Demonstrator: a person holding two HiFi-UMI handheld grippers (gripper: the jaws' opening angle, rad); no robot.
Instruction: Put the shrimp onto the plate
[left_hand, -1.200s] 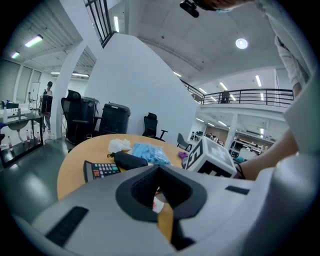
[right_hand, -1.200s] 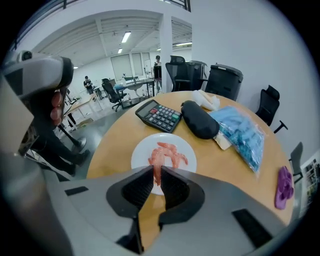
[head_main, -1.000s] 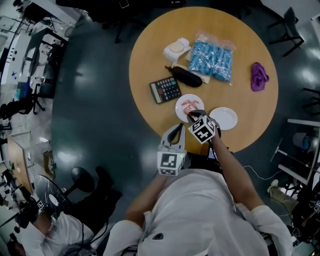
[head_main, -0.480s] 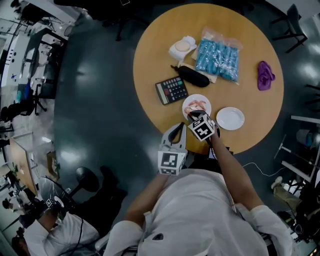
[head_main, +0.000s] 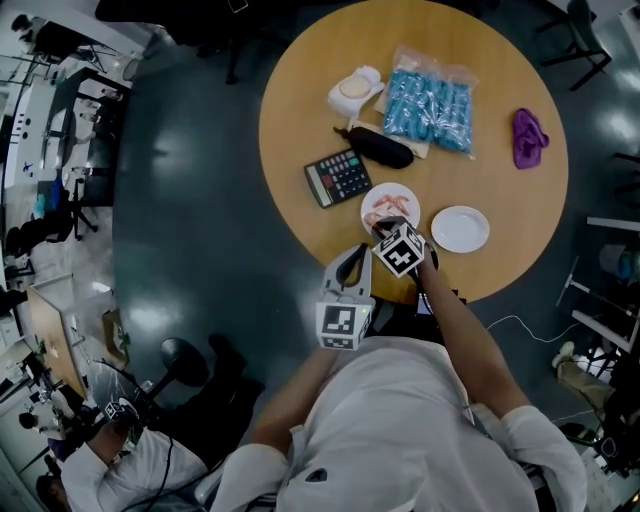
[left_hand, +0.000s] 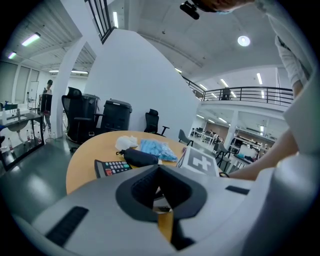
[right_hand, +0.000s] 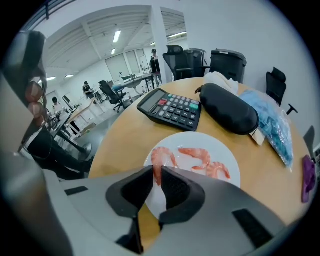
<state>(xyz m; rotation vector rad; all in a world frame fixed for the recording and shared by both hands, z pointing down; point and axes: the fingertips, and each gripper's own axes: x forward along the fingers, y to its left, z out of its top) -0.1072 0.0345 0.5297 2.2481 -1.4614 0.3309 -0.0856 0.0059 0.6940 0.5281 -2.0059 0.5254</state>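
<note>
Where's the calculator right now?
In the head view, the calculator lies on the round table, just left of the plate holding shrimp and beside the black case.

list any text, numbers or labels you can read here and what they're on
No text here can be read for certain.
calculator: key markings too small and blurred to read.
blue packet: no legible print.
marker cubes: black-and-white square patterns only, no letters.
</note>
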